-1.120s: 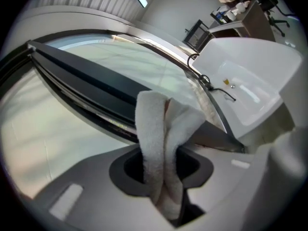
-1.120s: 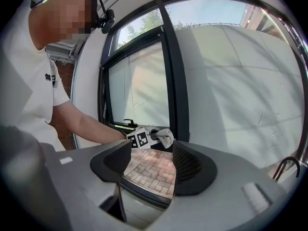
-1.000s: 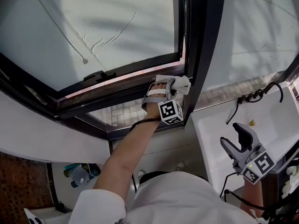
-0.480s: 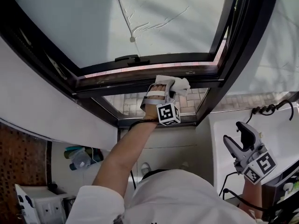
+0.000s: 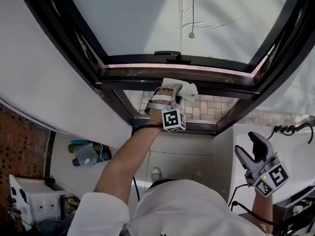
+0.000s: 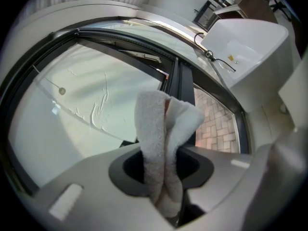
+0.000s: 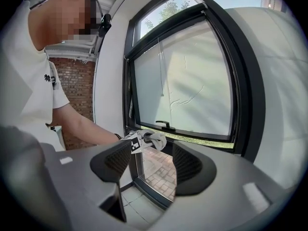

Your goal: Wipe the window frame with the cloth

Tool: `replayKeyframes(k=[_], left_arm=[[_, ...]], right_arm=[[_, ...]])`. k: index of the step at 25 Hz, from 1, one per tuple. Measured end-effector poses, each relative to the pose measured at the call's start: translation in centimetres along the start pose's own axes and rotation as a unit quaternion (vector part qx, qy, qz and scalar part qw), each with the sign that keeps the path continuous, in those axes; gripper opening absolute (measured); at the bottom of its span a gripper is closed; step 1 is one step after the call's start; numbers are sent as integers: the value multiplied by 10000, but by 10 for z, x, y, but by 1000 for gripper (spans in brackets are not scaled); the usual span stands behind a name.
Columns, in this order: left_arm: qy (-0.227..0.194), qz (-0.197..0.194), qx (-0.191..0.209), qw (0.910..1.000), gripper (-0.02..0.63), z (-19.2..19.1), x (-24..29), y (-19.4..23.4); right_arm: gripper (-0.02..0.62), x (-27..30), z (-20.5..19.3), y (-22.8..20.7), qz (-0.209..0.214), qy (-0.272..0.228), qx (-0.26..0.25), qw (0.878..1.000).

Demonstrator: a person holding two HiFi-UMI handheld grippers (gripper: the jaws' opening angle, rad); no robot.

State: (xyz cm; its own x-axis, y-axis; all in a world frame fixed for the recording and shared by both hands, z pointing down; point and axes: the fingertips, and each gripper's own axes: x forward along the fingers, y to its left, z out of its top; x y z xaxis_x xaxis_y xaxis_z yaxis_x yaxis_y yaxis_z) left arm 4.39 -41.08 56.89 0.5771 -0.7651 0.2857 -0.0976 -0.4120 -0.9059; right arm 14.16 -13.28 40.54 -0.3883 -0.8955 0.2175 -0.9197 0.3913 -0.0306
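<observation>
My left gripper [image 5: 173, 95] is shut on a white terry cloth [image 5: 183, 89], whose folded end presses against the lower bar of the dark window frame [image 5: 216, 86]. In the left gripper view the cloth [image 6: 161, 143] rises out of the closed jaws toward the frame [image 6: 180, 83] and the frosted pane. The right gripper [image 5: 257, 142] hangs low at the right, away from the window, open with nothing between its jaws. From the right gripper view I see the left gripper [image 7: 144, 141], the cloth [image 7: 158, 139] on the frame's lower bar [image 7: 192, 137], and a black window handle [image 7: 165, 125].
A black handle [image 5: 167, 56] sits on the sash above the cloth. A cord with a bead [image 5: 191, 34] hangs in front of the pane. A white sink [image 5: 290, 146] lies by the right gripper. Brick paving [image 5: 206, 107] shows through the lower opening. Bottles [image 5: 86, 154] stand on the floor at left.
The head view has swung, so the window now sits more centred. My left gripper still holds the cloth on the lower bar, slightly left of the corner post; the right gripper has barely moved.
</observation>
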Motion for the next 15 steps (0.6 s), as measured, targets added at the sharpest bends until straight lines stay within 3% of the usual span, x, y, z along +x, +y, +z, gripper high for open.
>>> replayKeyframes(k=[15], left_arm=[[443, 313, 63, 9985, 133, -145, -45, 31]], right_arm=[[272, 66, 28, 61, 236, 173, -370, 9989]])
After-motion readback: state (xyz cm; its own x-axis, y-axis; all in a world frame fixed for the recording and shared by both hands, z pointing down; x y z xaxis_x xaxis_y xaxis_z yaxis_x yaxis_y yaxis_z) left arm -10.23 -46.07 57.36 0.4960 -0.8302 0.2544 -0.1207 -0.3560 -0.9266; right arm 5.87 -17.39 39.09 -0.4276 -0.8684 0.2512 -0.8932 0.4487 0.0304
